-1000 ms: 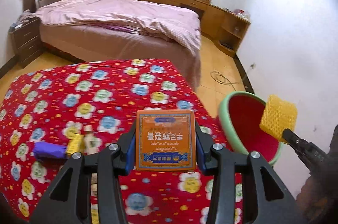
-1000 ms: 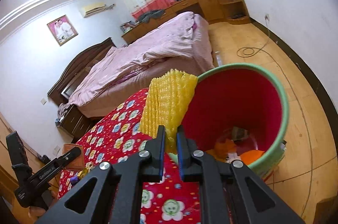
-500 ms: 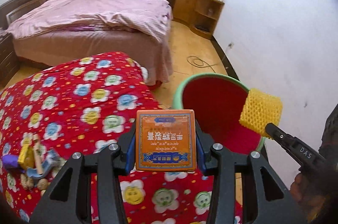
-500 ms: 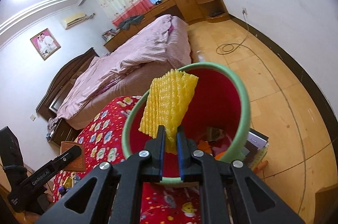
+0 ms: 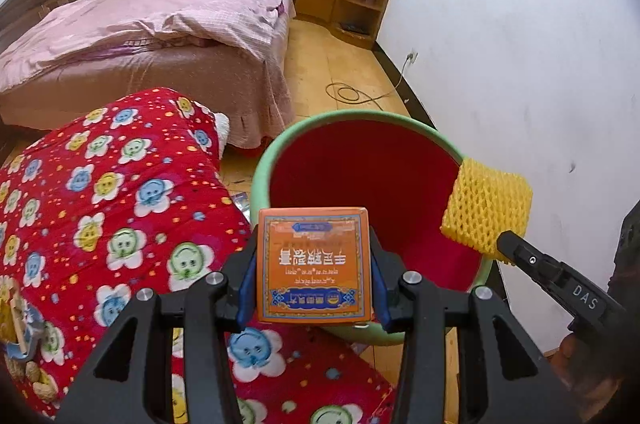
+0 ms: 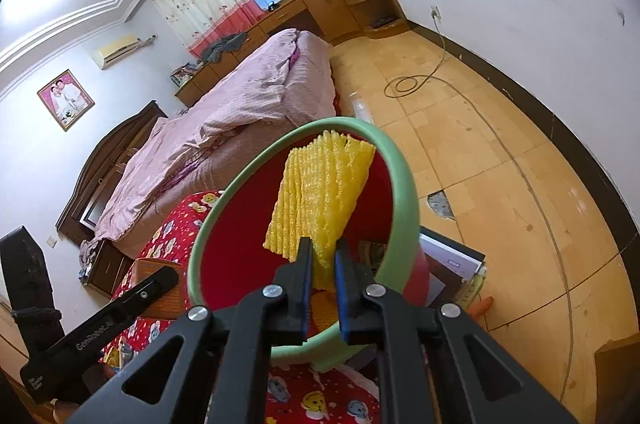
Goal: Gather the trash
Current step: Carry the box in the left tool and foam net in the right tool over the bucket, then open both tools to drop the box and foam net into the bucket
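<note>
The left gripper [image 5: 314, 274] has its blue pads pressed on both sides of a flat orange box [image 5: 313, 266], the jaws partly open to the box's width; the box stands upright between them, its printed face toward the camera, hanging over the near rim of the bin [image 5: 264, 167] where that rim meets the corner of the red flowered blanket [image 5: 120, 207]. The bin is green outside and red inside, and stands on the wooden floor [image 6: 500, 159] just beside the blanket's edge. The right gripper [image 6: 322, 274] is nearly closed, pinching the bottom edge of a yellow foam net [image 6: 320, 191], which stands up from the jaws over the open mouth of the bin. In the right wrist view, some scraps lie at the bottom of the bin. Peanuts and small wrappers [image 5: 24, 356] lie at the left edge of the blanket. Beyond is a bed with a pink cover [image 5: 160, 23].
</note>
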